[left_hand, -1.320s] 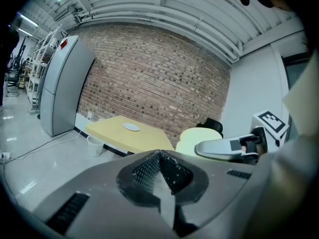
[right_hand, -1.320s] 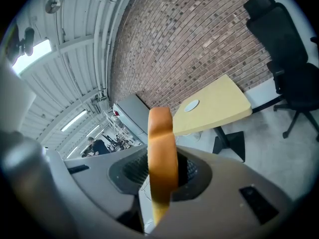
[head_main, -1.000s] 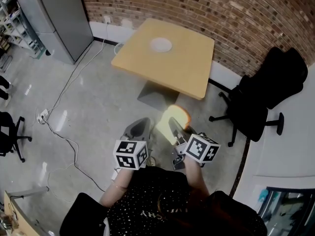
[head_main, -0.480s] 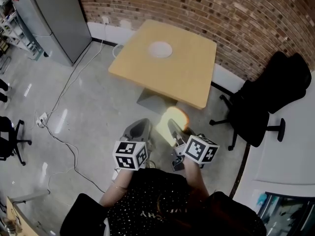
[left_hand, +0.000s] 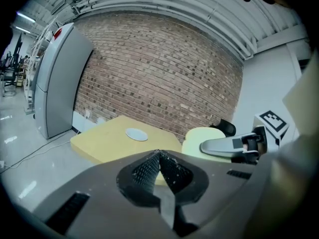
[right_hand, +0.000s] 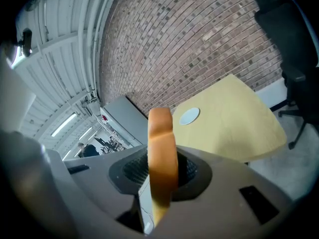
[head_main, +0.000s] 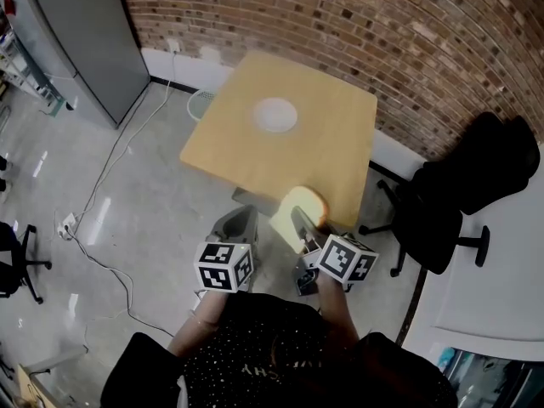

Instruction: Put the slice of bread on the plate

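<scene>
Right hand-held gripper (right_hand: 160, 172) clamps the bread (head_main: 297, 217) upright, before the tabletop's (head_main: 334, 147) near edge. Left hand-held gripper (left_hand: 159, 157) closed, empty. Plate (head_main: 275, 115) lies mid-tabletop.

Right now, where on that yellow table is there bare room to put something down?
Almost everywhere: the table holds only a white plate, toward the brick wall. The broad stretch between plate and near edge is bare, as is the right side toward the office chair. Nothing is crowded on top.
</scene>
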Motion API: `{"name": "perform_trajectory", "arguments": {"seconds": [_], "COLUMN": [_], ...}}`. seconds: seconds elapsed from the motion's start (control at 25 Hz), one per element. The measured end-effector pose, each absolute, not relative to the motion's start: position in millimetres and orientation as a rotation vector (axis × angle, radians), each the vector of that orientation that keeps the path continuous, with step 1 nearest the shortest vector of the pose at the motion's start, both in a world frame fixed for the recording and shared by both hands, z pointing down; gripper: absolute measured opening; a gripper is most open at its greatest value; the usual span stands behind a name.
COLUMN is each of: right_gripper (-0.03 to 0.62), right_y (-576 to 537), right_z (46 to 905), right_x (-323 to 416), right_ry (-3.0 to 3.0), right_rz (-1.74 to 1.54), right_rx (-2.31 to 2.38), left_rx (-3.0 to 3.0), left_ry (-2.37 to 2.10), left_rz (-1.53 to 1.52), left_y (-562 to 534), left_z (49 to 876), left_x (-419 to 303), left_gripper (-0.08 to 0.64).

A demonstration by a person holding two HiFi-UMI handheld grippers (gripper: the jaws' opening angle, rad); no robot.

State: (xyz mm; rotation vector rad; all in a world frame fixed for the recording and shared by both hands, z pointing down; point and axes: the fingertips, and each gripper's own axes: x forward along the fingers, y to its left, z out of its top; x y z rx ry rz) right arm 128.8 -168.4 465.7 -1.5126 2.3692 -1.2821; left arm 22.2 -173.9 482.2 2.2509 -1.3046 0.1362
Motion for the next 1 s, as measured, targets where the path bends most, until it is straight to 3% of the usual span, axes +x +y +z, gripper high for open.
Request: {"name": "perform_trajectory", "arguments": {"seconds": [1.0], "right_gripper": [0.098], "right_y": [-449.6], "right_z": [478.2], "right_x": [115.2], "right_ry": [2.502], "right_rz": [-1.334], "right_rx": [-1.512], "left_rx": [2.289], "left_ry": [-1.216], "left_rz": [0.163], "left_y": [-461.5], "left_z": [495.6], "left_x": [22.7], "left_gripper": [0.011]}}
